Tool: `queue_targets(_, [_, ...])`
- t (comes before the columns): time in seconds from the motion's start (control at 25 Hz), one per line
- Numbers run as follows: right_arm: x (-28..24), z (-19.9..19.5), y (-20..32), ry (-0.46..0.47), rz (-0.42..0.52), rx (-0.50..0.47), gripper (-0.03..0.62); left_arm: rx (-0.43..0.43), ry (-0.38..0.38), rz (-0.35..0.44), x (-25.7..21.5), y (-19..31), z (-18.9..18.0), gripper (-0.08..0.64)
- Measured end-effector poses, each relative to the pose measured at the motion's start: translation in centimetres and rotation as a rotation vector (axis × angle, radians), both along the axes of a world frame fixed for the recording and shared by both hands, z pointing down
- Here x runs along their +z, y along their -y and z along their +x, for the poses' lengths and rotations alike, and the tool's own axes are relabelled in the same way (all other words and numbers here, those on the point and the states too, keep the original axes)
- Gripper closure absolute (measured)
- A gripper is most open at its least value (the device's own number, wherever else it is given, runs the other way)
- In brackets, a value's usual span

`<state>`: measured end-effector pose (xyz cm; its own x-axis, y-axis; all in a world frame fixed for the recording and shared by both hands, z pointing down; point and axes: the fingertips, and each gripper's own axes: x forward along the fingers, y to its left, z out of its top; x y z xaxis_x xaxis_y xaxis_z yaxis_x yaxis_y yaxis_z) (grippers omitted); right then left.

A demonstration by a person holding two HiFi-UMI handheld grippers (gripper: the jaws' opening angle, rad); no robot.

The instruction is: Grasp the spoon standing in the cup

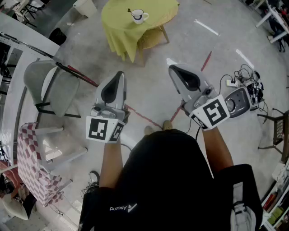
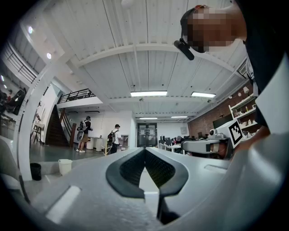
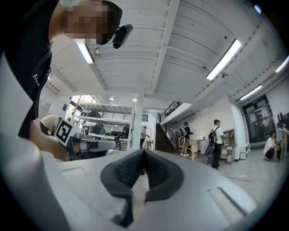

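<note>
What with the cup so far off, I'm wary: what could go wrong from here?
1. The left gripper and right gripper are both shut; unless opened in time, they could knock the thin spoon or tip the white cup.
2. The yellow tablecloth hangs loose down the sides; snagging it might drag the cup off.

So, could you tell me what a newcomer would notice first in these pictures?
The left gripper and right gripper fill the foreground, raised side by side, both shut and empty. Far ahead, a white cup stands on a yellow-draped round table.
</note>
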<state>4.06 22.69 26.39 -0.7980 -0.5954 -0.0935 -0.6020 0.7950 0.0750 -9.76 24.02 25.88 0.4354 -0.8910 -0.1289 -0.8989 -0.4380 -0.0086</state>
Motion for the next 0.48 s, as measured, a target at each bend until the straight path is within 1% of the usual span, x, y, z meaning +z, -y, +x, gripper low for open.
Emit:
queue_targets(0.28, [-0.4,0.8,0.4,0.018,-0.003,-0.012,0.589,0.001,-0.006,-0.002,-0.1,0.7,0.9,0.551])
queue_targets(0.48, [-0.2,2.9,1.1,0.018,0.000,-0.021,0.589,-0.006,-0.002,0.000,-0.3,2.0,2.8,0.551])
